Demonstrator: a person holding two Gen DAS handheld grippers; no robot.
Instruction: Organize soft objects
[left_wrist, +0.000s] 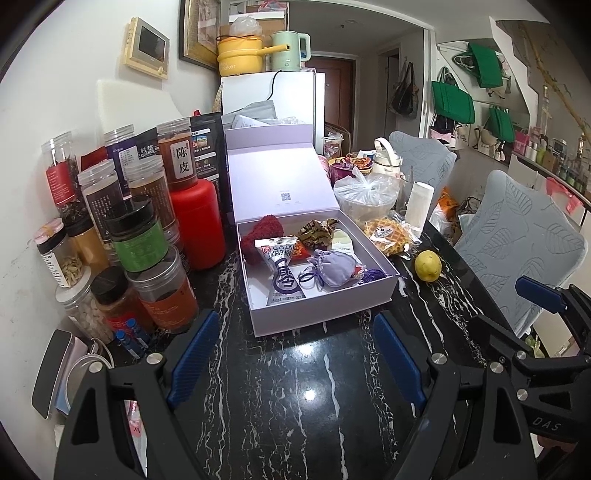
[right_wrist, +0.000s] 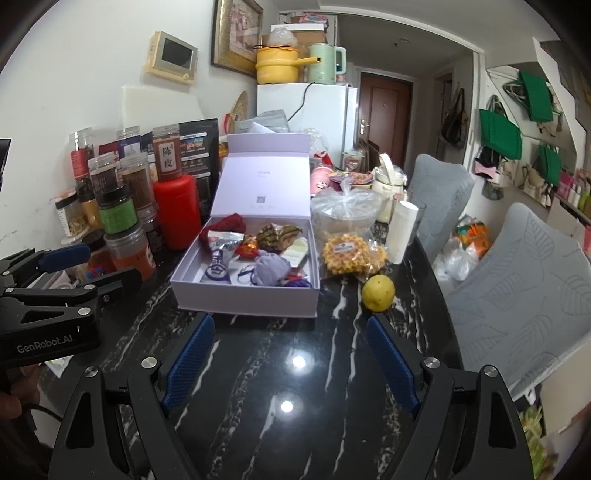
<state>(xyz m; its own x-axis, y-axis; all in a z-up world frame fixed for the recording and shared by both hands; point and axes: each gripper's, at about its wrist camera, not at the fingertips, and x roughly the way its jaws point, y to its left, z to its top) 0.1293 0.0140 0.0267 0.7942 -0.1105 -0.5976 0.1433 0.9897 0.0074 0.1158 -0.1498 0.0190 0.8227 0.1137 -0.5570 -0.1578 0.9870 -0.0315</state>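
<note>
An open lilac box (left_wrist: 325, 314) (right_wrist: 243, 301) stands on the black marble table with its lid up. Inside lie a red knitted piece (left_wrist: 264, 230) (right_wrist: 227, 223), a white snack pouch (left_wrist: 282, 275) (right_wrist: 218, 267), a lilac drawstring pouch (left_wrist: 334, 267) (right_wrist: 269, 271), a green-brown patterned item (left_wrist: 316, 232) (right_wrist: 277, 234) and a small red packet (right_wrist: 246, 250). A bagged waffle (left_wrist: 388, 236) (right_wrist: 349, 253) and a lemon (left_wrist: 427, 266) (right_wrist: 377, 292) lie right of the box. My left gripper (left_wrist: 299, 354) and right gripper (right_wrist: 291, 354) are both open and empty, just in front of the box.
Jars and a red canister (left_wrist: 195, 221) (right_wrist: 175, 210) crowd the left wall. A bagged bowl (left_wrist: 365, 195) (right_wrist: 345, 214), a white cup (right_wrist: 402, 230) and clutter stand behind. Grey chairs (left_wrist: 517, 251) (right_wrist: 517, 273) line the table's right edge. A white fridge (right_wrist: 314, 110) stands behind.
</note>
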